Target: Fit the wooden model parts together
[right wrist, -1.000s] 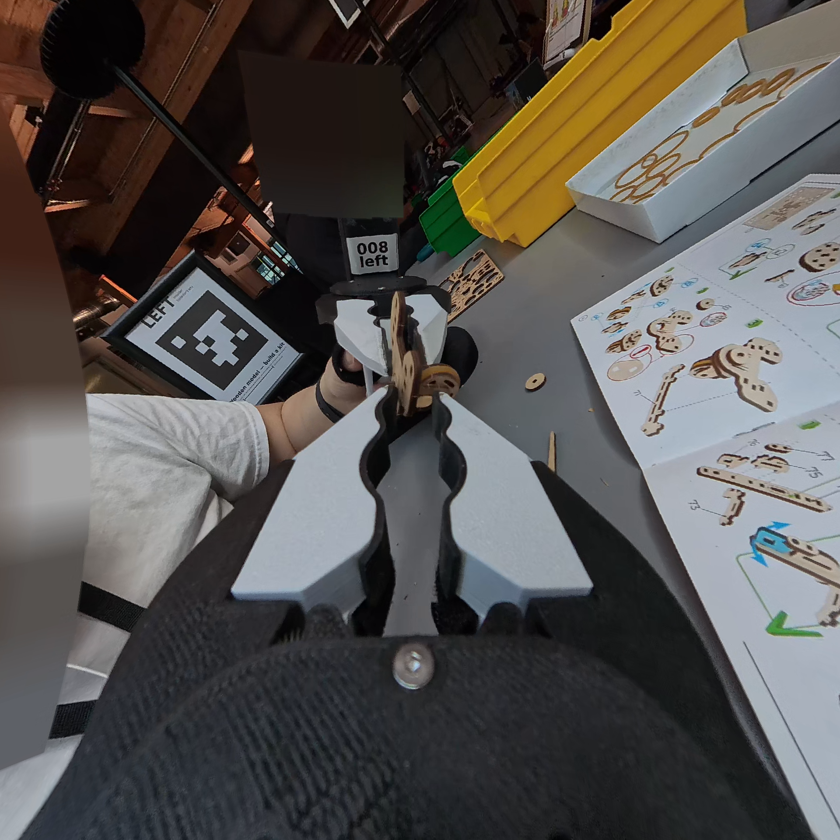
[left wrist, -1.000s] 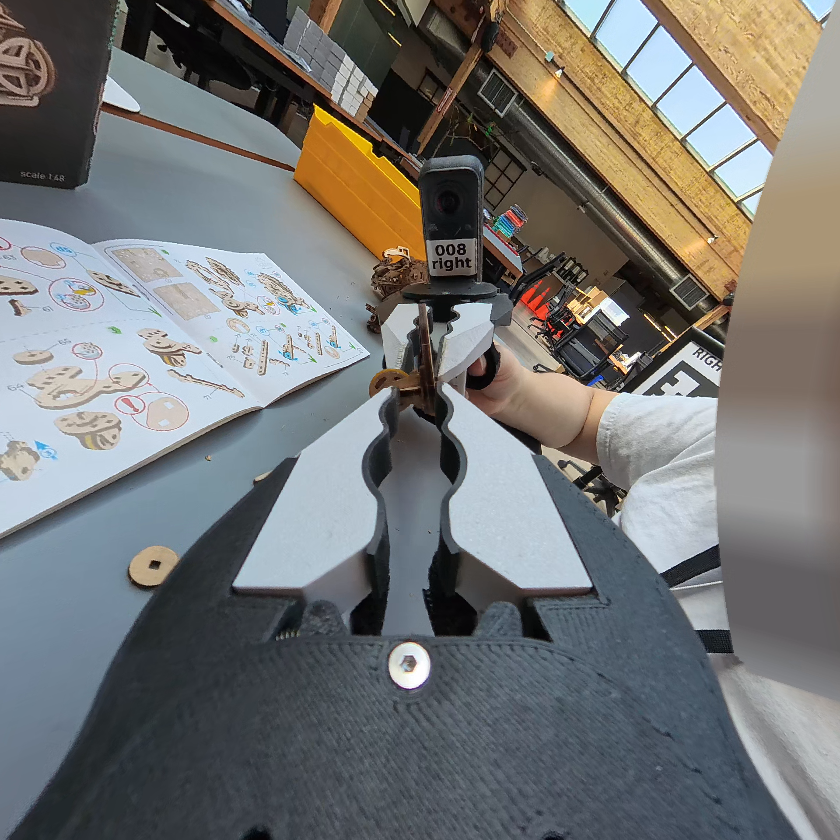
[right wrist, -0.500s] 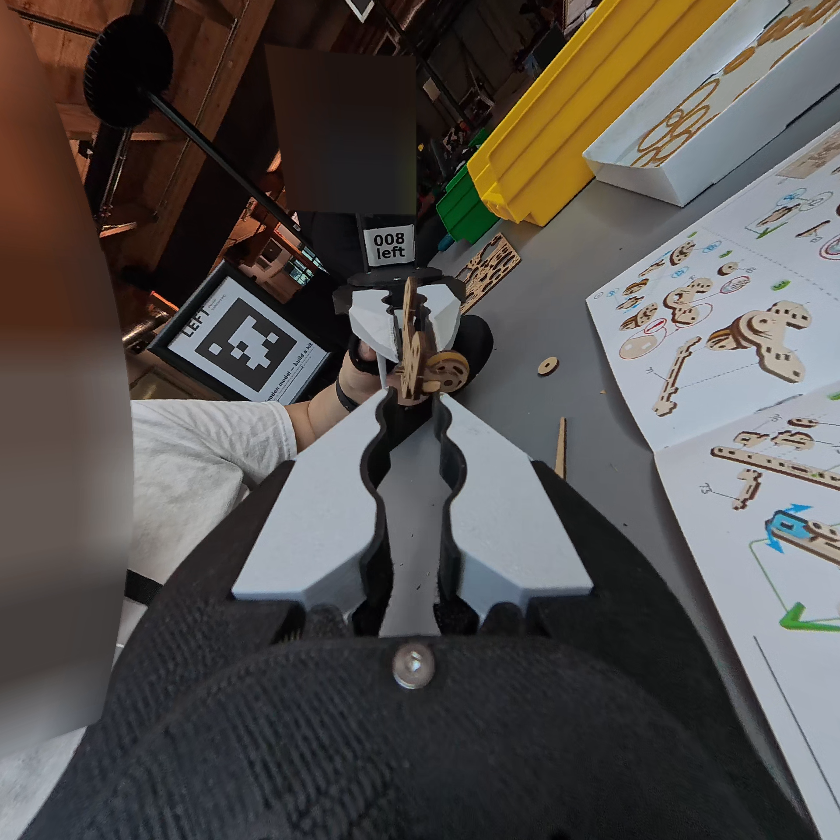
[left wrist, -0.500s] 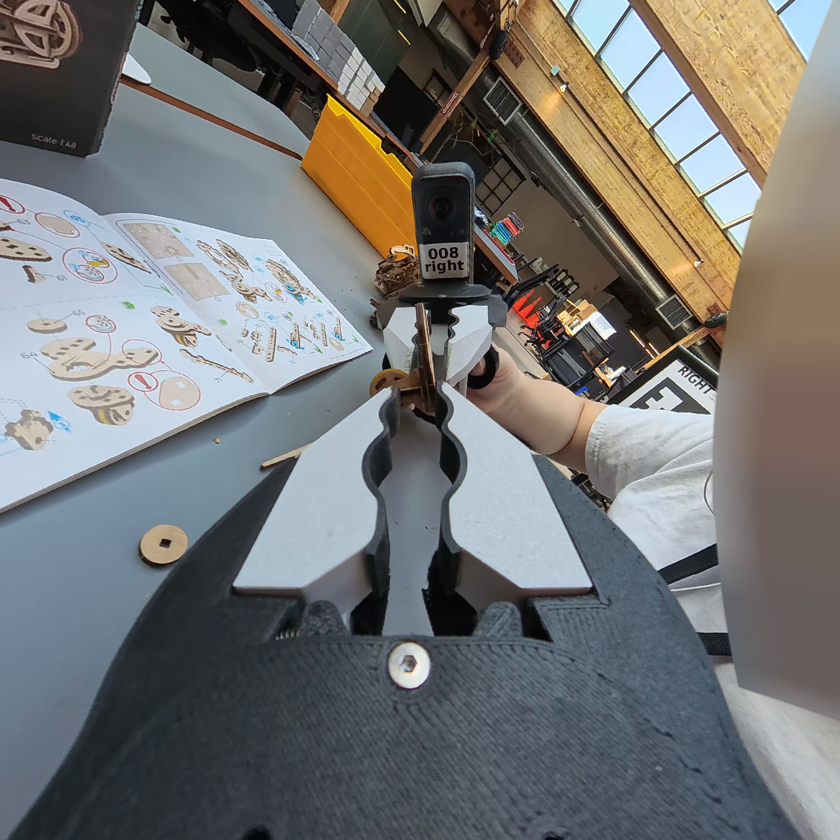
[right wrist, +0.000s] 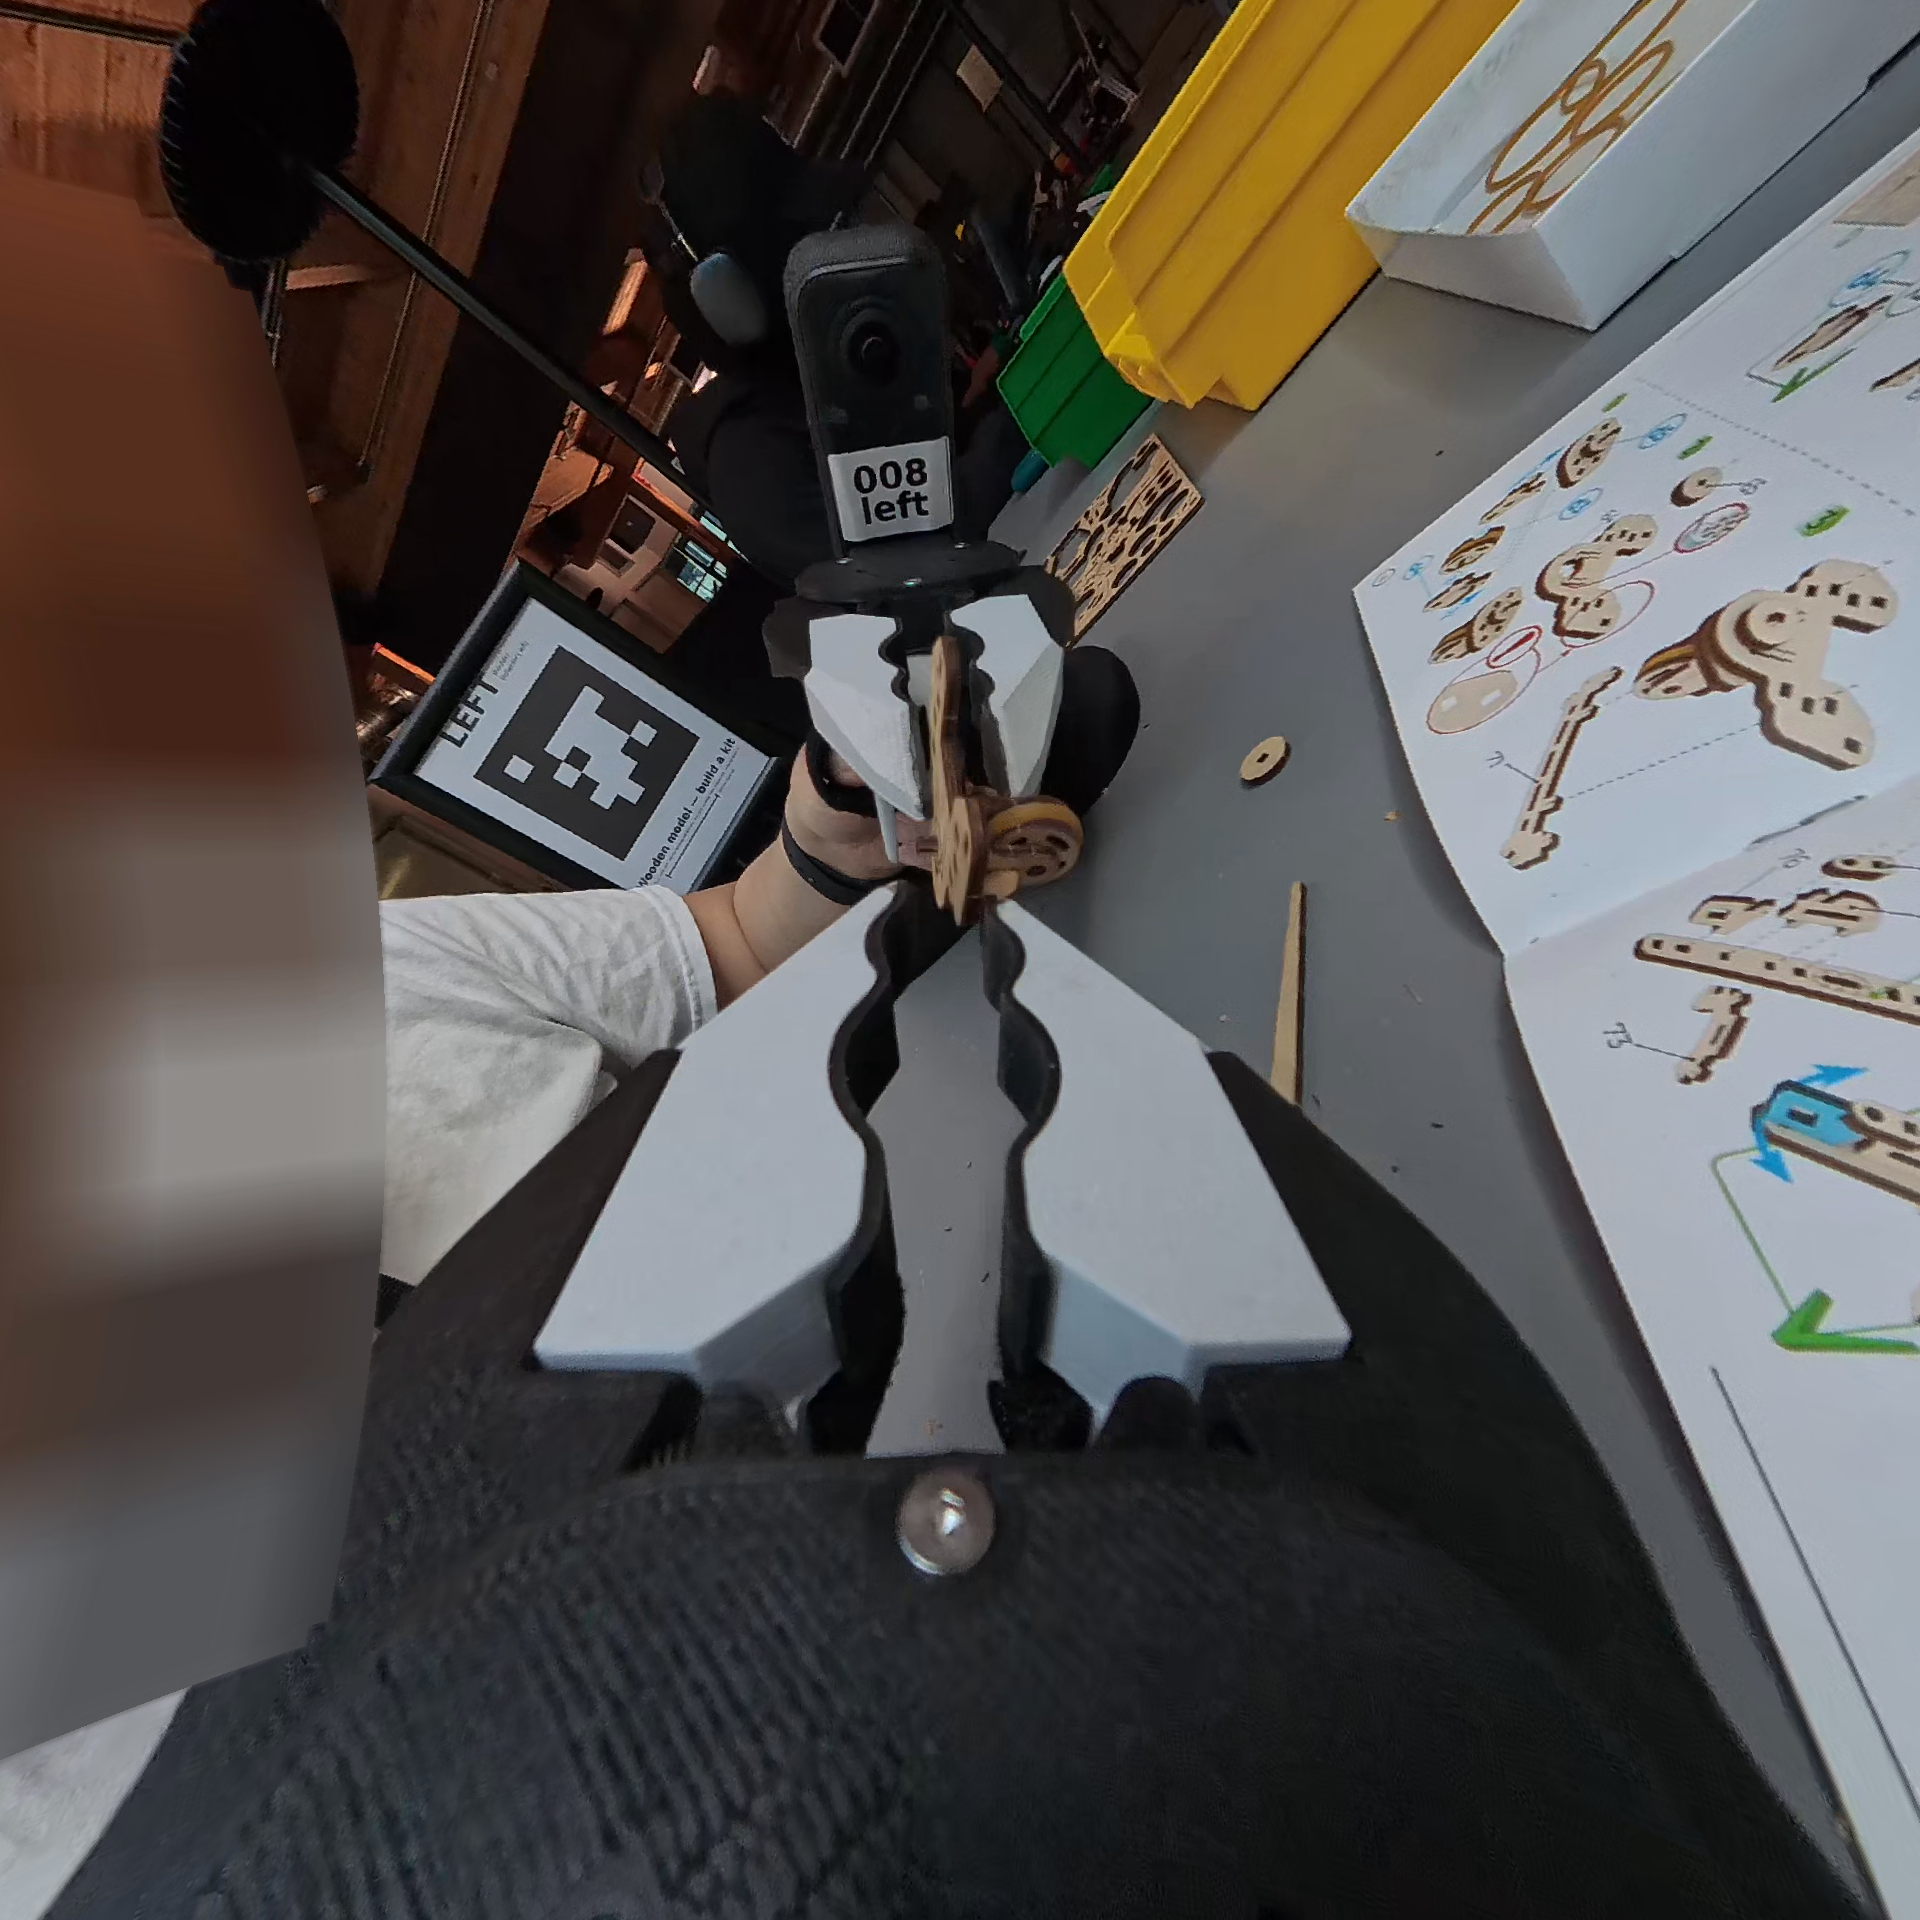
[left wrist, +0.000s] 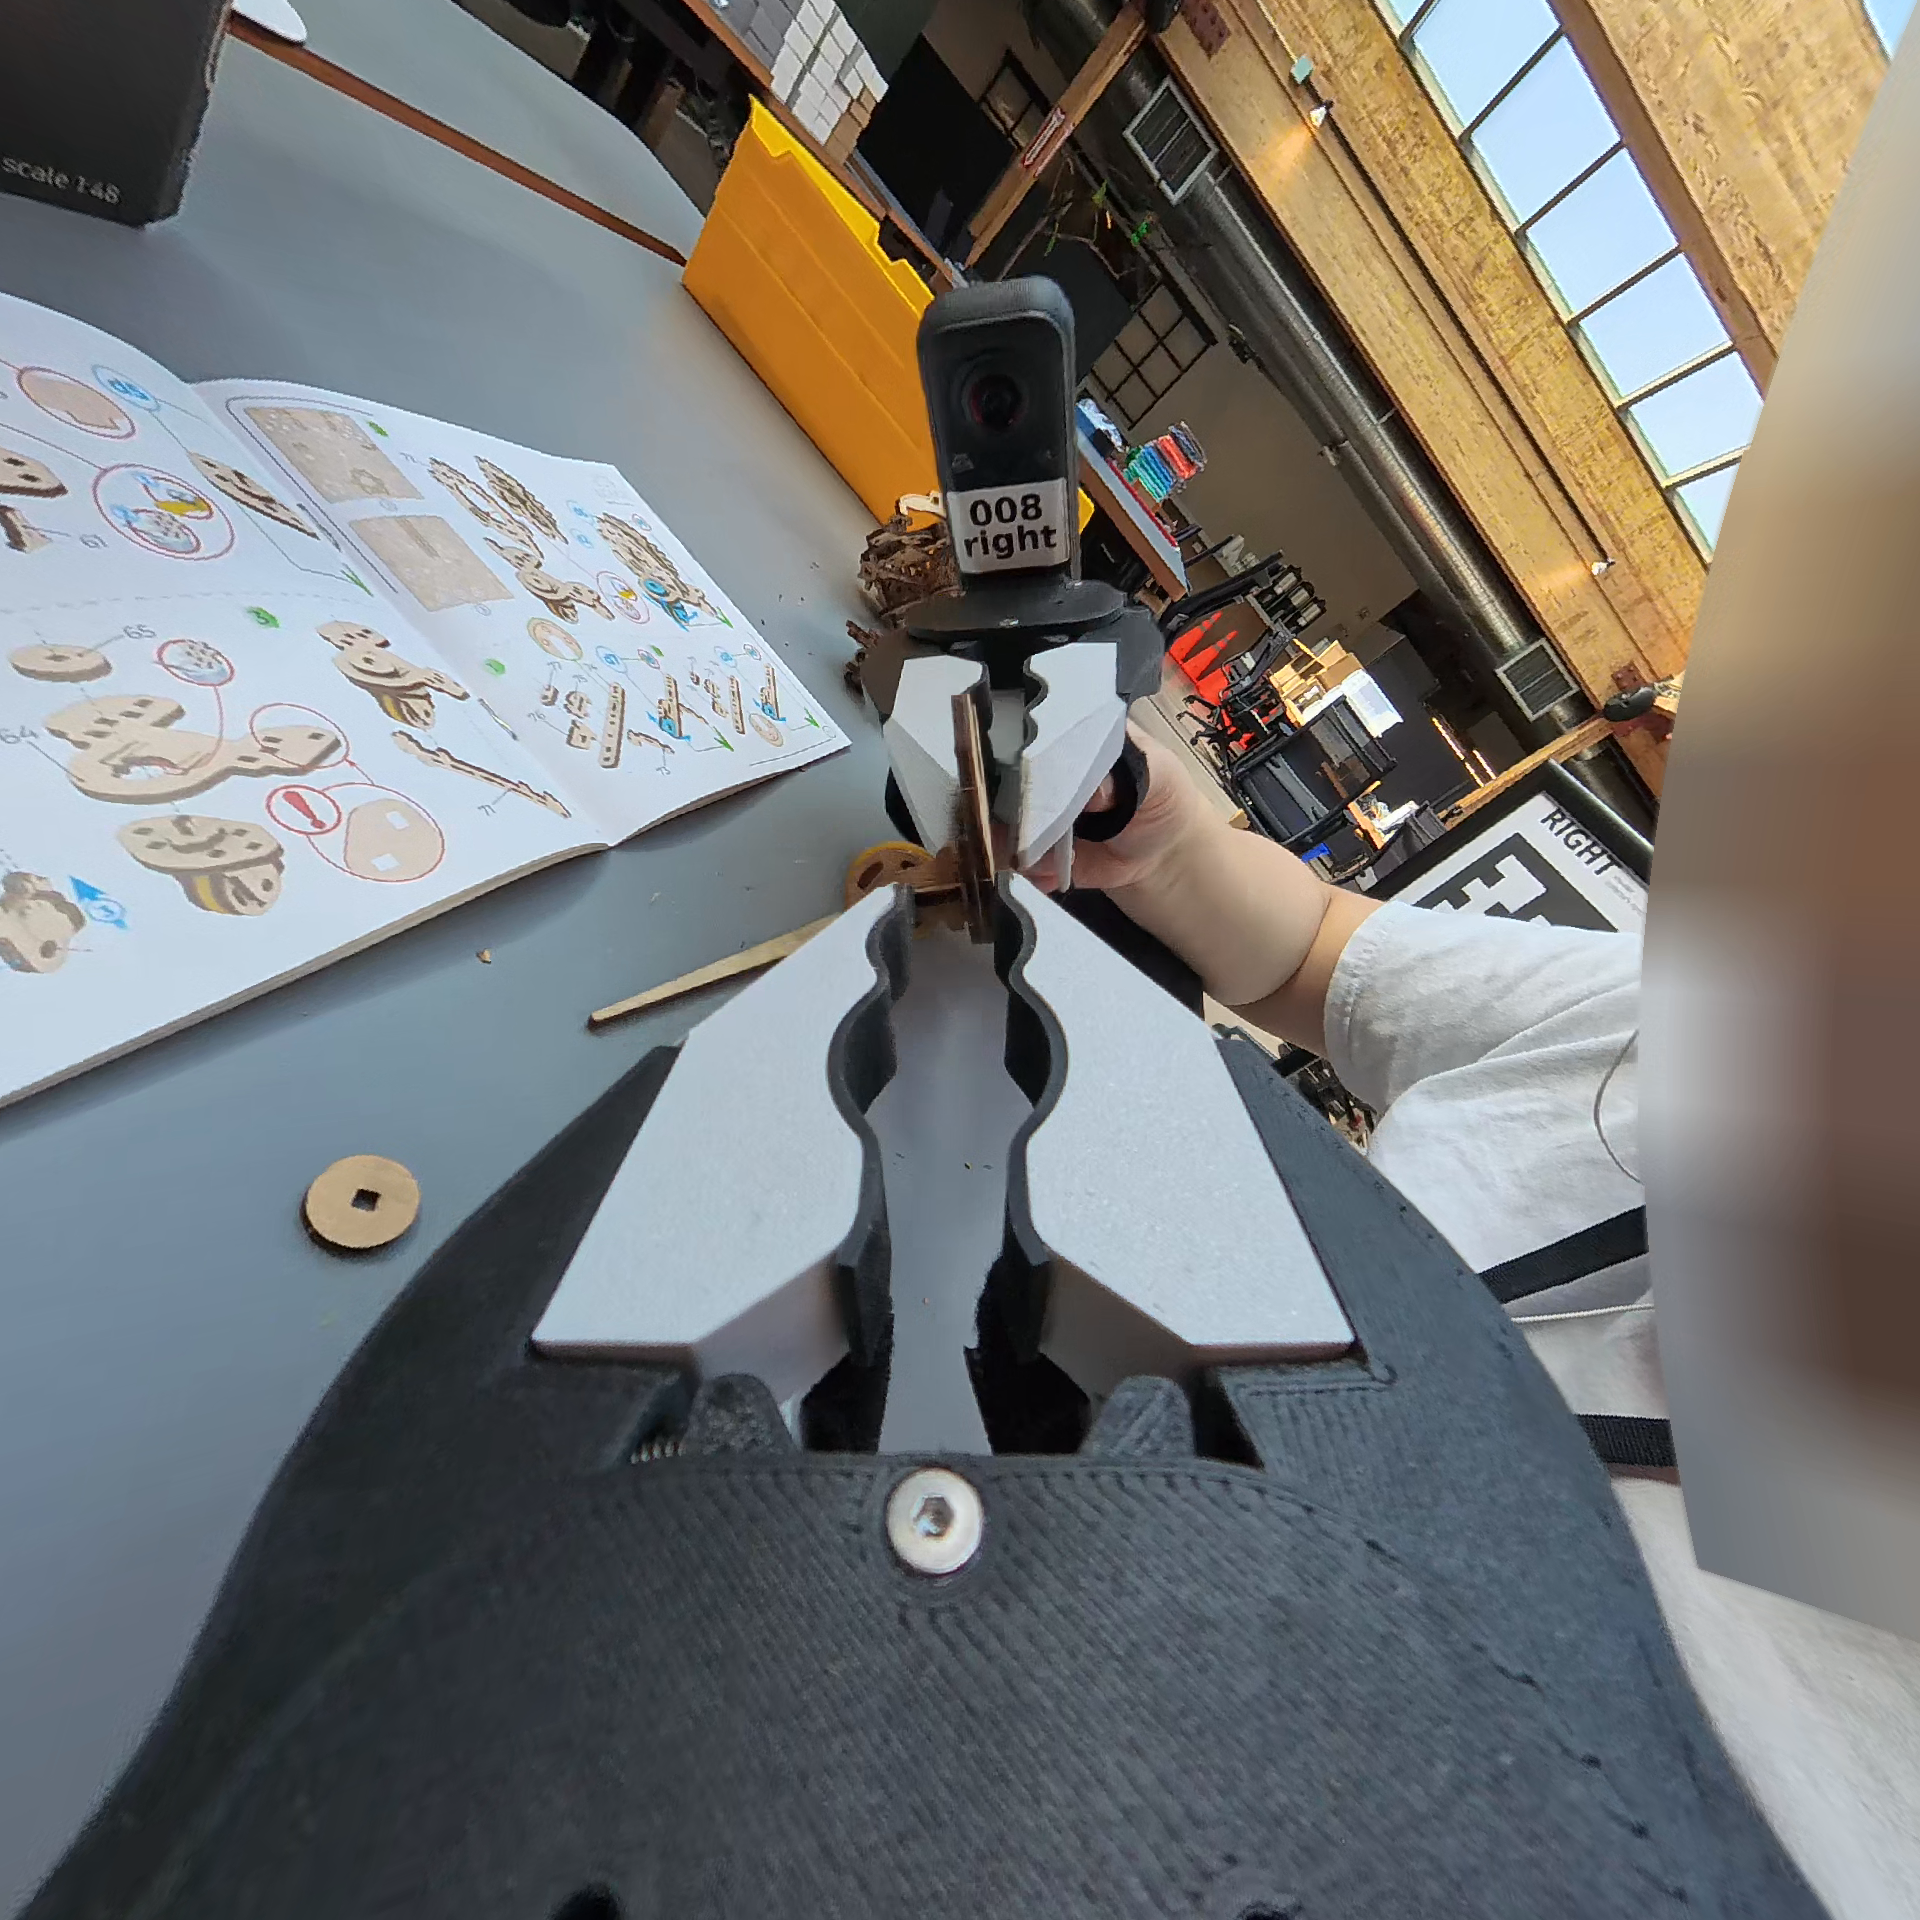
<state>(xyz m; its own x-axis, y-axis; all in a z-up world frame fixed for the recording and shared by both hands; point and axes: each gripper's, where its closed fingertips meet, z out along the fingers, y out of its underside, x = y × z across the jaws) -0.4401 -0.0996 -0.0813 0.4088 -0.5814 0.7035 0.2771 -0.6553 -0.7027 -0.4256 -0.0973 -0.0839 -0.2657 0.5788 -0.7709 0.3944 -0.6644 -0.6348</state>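
A small wooden assembly is held above the grey table between my two grippers, which meet tip to tip. It is a flat plate [left wrist: 971, 790] with a small wheel [left wrist: 883, 868] on its side. In the left wrist view my left gripper [left wrist: 951, 909] is shut on the near end. The right gripper [left wrist: 987, 769] faces it and clamps the plate edge-on. In the right wrist view my right gripper [right wrist: 948, 906] is shut on the plate's [right wrist: 943, 748] lower end, the wheel [right wrist: 1034, 836] sticks out right, and the left gripper [right wrist: 935, 727] clamps the far end.
An open instruction booklet [left wrist: 312, 665] [right wrist: 1662, 727] lies on the table. A wooden disc [left wrist: 361, 1200] [right wrist: 1263, 758] and a thin stick [left wrist: 717, 971] [right wrist: 1288, 987] lie loose nearby. Yellow bins [left wrist: 821, 301] [right wrist: 1226, 239], a white tray [right wrist: 1621, 156], a punched sheet [right wrist: 1122, 530] and a part-built model [left wrist: 904, 566] stand farther off. Left and right tips are no more than a few centimetres apart. The wooden disc [left wrist: 361, 1200] lies around 10 cm away from my left fingertips. Seen from the right wrist view [right wrist: 1262, 753] as well.
Both grippers have stayed shut tip to tip on the wooden parts and have swung together over the table. The wheel now shows more fully in the right wrist view.
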